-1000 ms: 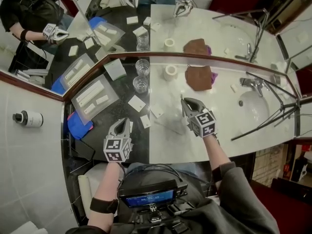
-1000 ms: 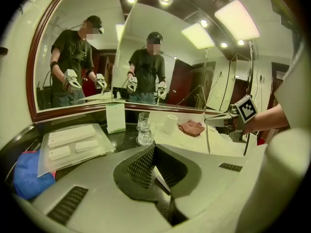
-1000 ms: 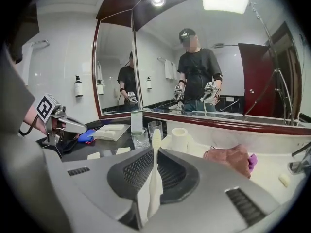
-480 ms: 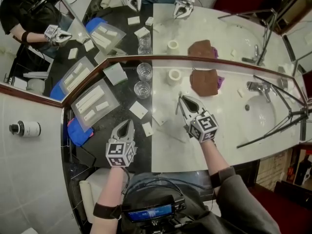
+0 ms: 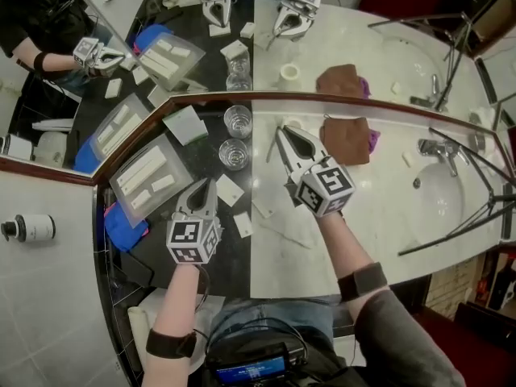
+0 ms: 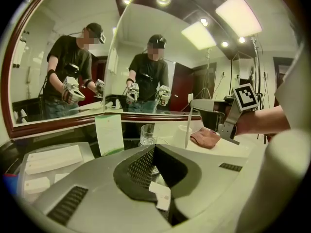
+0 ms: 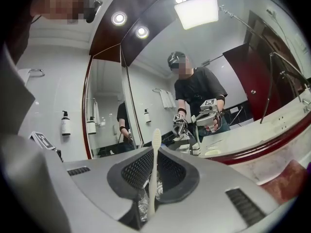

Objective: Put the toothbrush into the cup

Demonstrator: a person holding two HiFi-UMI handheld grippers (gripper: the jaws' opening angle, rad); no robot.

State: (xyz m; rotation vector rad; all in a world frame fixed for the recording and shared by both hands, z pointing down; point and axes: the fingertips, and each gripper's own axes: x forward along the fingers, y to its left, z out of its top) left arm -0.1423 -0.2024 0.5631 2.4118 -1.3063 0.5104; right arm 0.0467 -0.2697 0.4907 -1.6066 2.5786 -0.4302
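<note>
My right gripper (image 5: pixel 282 131) is shut on a white toothbrush (image 7: pixel 154 169), which stands upright between its jaws. It hovers over the white counter near the mirror, just right of two clear glass cups (image 5: pixel 237 120) (image 5: pixel 233 153). The left gripper view shows the toothbrush (image 6: pixel 187 128) hanging beside a glass (image 6: pixel 147 134). My left gripper (image 5: pixel 206 186) is shut and holds nothing, over the black counter just below and left of the nearer glass. A white cup behind the right gripper is mostly hidden.
A brown cloth (image 5: pixel 348 140) lies right of the right gripper, and beyond it are a faucet (image 5: pixel 439 147) and a sink (image 5: pixel 455 196). White sachets (image 5: pixel 228 190) lie by the left gripper. A clear tray (image 5: pixel 149 174) sits at left. The mirror runs along the back.
The right gripper has carried the toothbrush up and left toward the mirror and the glasses, tilting more level. The left gripper has slid a little toward the mirror.
</note>
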